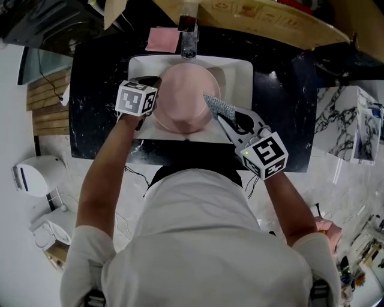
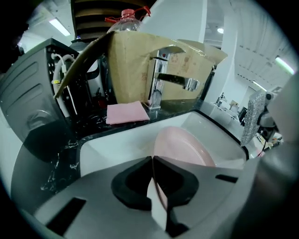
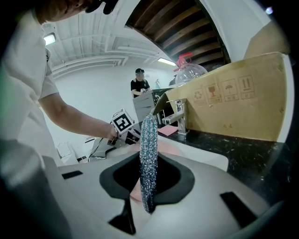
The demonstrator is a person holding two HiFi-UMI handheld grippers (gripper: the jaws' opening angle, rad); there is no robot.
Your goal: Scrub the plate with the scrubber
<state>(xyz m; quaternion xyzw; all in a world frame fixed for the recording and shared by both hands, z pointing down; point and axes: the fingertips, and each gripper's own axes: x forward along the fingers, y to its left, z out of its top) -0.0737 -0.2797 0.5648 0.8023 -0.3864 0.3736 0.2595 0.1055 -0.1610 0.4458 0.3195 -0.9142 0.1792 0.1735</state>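
A pink plate (image 1: 186, 96) is held tilted over the white sink (image 1: 240, 75). My left gripper (image 1: 153, 107) is shut on the plate's left rim. In the left gripper view the plate (image 2: 187, 147) runs edge-on into the closed jaws of the left gripper (image 2: 153, 186). My right gripper (image 1: 223, 117) is shut on a silvery mesh scrubber (image 1: 219, 108), which rests at the plate's right edge. In the right gripper view the scrubber (image 3: 148, 158) stands upright between the jaws of the right gripper (image 3: 148, 189), with the plate (image 3: 170, 149) just behind it.
A chrome faucet (image 1: 188, 42) stands at the sink's back edge, beside a folded pink cloth (image 1: 163, 40) on the black marble counter (image 1: 96, 90). Cardboard (image 1: 264, 18) leans behind the faucet. A white marbled block (image 1: 345, 123) sits to the right.
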